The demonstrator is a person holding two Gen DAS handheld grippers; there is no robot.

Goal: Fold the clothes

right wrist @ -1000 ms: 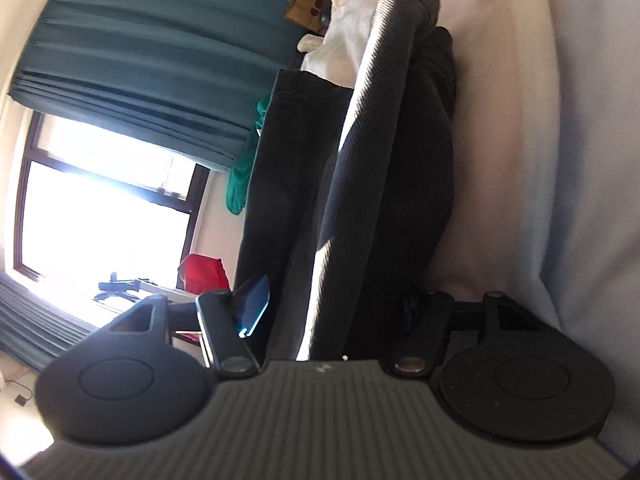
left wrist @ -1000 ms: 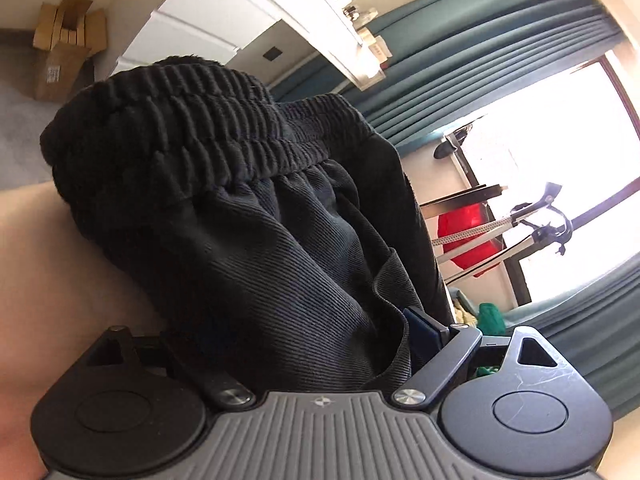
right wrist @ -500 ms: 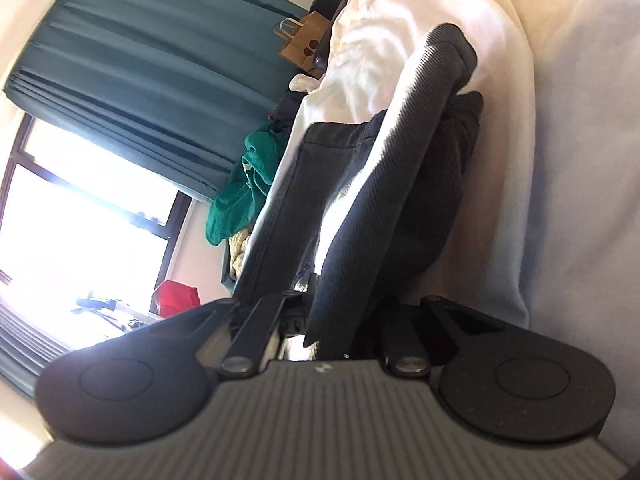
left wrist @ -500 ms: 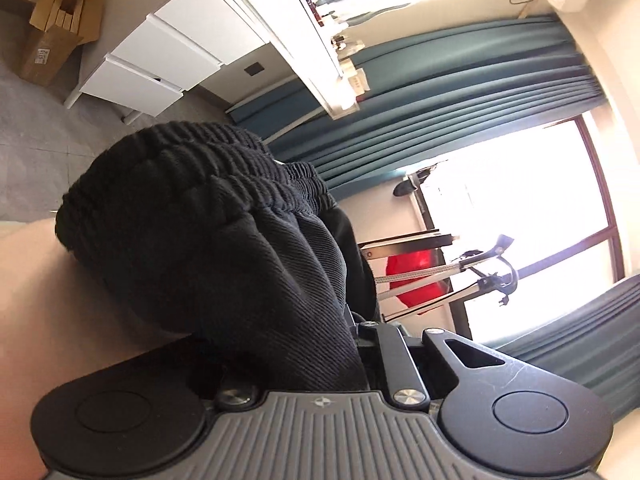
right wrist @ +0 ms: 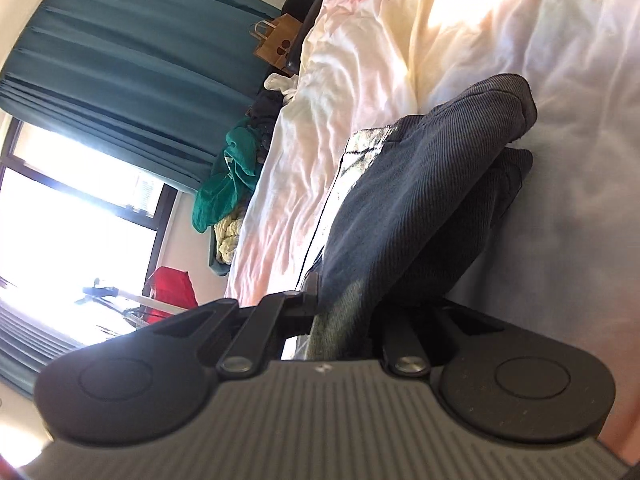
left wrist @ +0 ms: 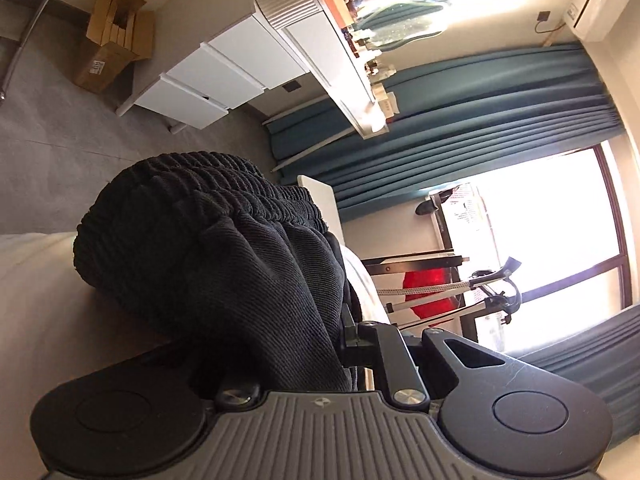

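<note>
Two hand-held grippers each clamp a fold of one pair of black trousers point(left wrist: 224, 264) above a bed. Nearest the left wrist camera, the left gripper point(left wrist: 320, 364) has its jaws drawn narrow on dark ribbed cloth, the gathered elastic waistband point(left wrist: 188, 184) bunched just beyond it over the pale bed sheet point(left wrist: 44, 304). In the right wrist view the right gripper point(right wrist: 340, 320) is likewise pinched tight on the trousers, whose leg runs away from it and doubles over on the rumpled bedding point(right wrist: 400, 52). Farther off in the left view stand a white dresser point(left wrist: 216, 76) showing three drawer fronts, one open cardboard box point(left wrist: 112, 40) on the grey floor, teal curtains point(left wrist: 460, 112) and a bright window point(left wrist: 540, 216). Past the bed in the right view lie a green garment point(right wrist: 228, 176), a brown paper bag point(right wrist: 276, 44) and something red point(right wrist: 172, 292) by the window.
</note>
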